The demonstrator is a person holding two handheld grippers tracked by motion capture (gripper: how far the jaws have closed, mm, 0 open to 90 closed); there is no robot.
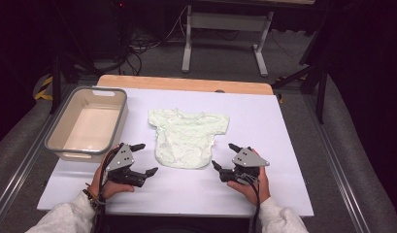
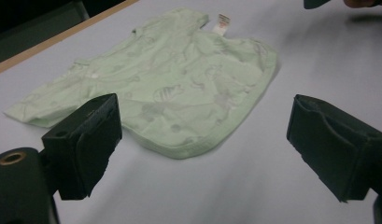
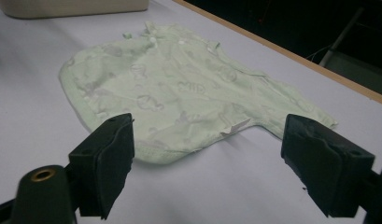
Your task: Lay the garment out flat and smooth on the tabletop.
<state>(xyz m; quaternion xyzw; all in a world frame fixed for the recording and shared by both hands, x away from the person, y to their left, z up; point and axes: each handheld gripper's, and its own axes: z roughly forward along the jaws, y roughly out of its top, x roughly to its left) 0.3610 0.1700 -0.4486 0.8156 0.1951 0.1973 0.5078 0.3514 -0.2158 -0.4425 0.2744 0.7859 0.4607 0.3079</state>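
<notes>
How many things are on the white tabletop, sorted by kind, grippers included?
Pale green baby shirt, lying flat: 1
Beige plastic bin with a grey rim: 1
Hand-held grippers, both with jaws apart and holding nothing: 2, the left gripper and the right gripper
Total: 4

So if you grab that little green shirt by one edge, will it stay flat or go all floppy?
Probably floppy: the little green shirt is thin wrinkled cloth lying limp on the table. It looks light. Pushed, it would likely bunch up rather than slide.
</notes>
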